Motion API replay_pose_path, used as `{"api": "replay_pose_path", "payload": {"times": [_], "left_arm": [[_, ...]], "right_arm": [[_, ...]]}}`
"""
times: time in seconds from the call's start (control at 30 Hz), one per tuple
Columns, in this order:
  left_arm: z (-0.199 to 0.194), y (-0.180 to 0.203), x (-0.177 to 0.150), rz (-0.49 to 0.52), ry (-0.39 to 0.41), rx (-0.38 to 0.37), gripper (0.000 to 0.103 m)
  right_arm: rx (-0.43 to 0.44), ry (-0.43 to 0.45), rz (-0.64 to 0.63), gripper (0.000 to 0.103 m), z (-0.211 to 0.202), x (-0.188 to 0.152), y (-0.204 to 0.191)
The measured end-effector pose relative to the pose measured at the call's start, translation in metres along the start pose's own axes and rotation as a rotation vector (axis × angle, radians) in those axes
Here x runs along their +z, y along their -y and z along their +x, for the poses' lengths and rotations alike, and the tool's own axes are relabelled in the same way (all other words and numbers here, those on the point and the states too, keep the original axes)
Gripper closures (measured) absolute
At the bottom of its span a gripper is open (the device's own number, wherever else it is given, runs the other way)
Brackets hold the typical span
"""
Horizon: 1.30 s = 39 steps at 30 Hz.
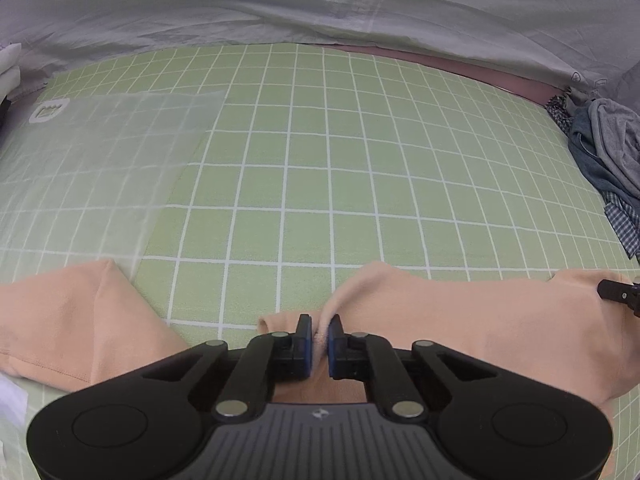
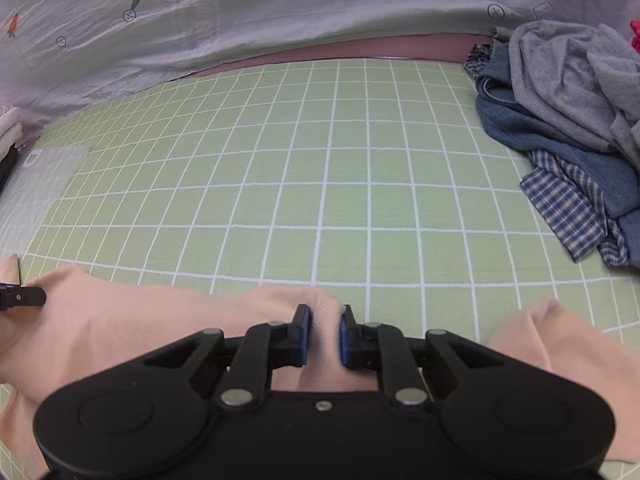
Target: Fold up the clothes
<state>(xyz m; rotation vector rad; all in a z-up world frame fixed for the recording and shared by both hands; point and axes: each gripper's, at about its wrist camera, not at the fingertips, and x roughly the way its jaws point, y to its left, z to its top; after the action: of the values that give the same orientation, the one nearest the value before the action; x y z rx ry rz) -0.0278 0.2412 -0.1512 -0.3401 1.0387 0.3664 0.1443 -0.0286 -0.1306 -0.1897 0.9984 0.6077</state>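
Observation:
A peach garment [image 1: 460, 328] lies along the near edge of the green grid mat [image 1: 304, 168]. My left gripper [image 1: 320, 334] is shut on a bunched fold of its upper edge. A peach flap [image 1: 68, 320] lies at the left. In the right wrist view the same garment [image 2: 140, 320] spreads across the bottom. My right gripper [image 2: 324, 330] is shut on a ridge of the cloth, with a wider gap between the pads. Each view shows the tip of the other gripper at its edge.
A pile of grey, blue denim and plaid clothes [image 2: 568, 128] sits at the mat's right side. A translucent sheet with a white label [image 1: 88, 160] lies at the left. A white printed cloth [image 2: 240, 12] hangs behind the mat.

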Motion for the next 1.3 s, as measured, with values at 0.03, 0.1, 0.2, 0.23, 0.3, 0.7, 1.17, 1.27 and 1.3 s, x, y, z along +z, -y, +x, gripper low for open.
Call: {"api": "replay_pose_path", "payload": {"times": [0.03, 0.1, 0.2, 0.23, 0.3, 0.7, 1.17, 1.27, 1.3], "left_arm": [[-0.006, 0.002, 0.0, 0.007, 0.02, 0.009, 0.095], [-0.019, 0.005, 0.001, 0.02, 0.06, 0.027, 0.095], [-0.03, 0.002, 0.014, -0.005, 0.094, 0.019, 0.095], [-0.034, 0.003, 0.018, -0.004, 0.109, 0.022, 0.095], [-0.037, 0.005, 0.027, -0.001, 0.127, 0.028, 0.095], [-0.018, 0.008, 0.143, 0.07, 0.281, 0.04, 0.096], [0.019, -0.008, 0.149, -0.128, 0.226, 0.161, 0.047], [0.018, -0.009, 0.095, -0.131, 0.091, 0.153, 0.047], [0.018, -0.008, 0.078, -0.132, 0.053, 0.151, 0.047]], "right_arm": [[-0.004, 0.014, -0.009, 0.089, -0.004, 0.0, -0.001], [-0.012, 0.042, -0.028, 0.09, -0.011, 0.001, -0.004], [-0.025, 0.084, -0.056, 0.094, -0.022, 0.002, -0.008], [-0.029, 0.098, -0.065, 0.094, -0.026, 0.002, -0.01], [-0.032, 0.125, -0.076, 0.094, -0.031, 0.006, -0.011], [0.022, 0.262, -0.07, 0.096, -0.01, 0.106, -0.004], [-0.145, 0.349, -0.029, 0.038, 0.041, 0.146, -0.008], [-0.139, 0.209, -0.037, 0.038, 0.044, 0.09, -0.008], [-0.132, 0.161, -0.033, 0.038, 0.044, 0.071, -0.008]]}}
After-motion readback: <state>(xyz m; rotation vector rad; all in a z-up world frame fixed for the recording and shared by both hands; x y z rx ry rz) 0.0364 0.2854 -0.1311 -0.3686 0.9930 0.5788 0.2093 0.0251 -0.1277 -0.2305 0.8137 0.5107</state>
